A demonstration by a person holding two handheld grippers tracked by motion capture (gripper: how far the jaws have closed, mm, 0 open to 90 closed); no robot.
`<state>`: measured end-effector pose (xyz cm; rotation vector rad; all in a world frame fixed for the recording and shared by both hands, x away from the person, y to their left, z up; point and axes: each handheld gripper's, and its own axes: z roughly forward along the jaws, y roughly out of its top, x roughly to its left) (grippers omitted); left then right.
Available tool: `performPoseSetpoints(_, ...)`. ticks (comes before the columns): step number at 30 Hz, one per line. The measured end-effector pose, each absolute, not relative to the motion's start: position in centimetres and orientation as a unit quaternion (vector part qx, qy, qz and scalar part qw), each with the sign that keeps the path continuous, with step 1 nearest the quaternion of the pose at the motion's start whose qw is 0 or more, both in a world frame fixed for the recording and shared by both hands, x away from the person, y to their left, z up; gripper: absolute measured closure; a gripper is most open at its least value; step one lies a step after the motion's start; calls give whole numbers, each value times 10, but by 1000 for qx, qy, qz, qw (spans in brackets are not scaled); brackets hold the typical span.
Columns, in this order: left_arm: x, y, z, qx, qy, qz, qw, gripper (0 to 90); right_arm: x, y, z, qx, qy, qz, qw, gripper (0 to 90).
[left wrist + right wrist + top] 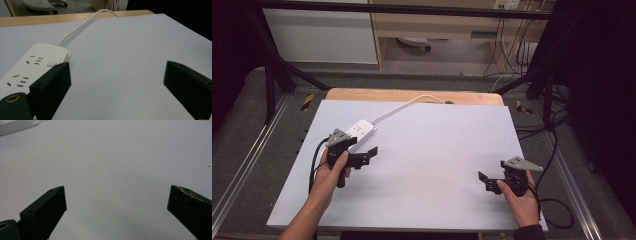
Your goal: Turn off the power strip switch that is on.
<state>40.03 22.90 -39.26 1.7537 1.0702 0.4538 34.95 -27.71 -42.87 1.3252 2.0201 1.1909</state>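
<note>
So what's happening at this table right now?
A person holds a two-jaw gripper in each hand over a white board. Nothing is being held: the left gripper has its jaws wide open beside a white power strip, whose cord trails off the far edge. The right gripper, also open, sits over bare board.

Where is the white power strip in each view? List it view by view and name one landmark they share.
High view: the power strip lies upper left on the white board, just beyond the left tool.
Left gripper view: lower left, beside the left jaw.
Right gripper view: its end shows in the top-left corner.
Shared landmark: the white board under everything.
</note>
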Motion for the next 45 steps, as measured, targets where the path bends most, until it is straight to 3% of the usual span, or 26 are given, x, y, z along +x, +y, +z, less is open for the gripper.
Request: performPoseSetpoints(45, 342, 269, -409, 727, 447, 175, 492, 66, 350, -275, -430, 477, 736, 426, 219, 31)
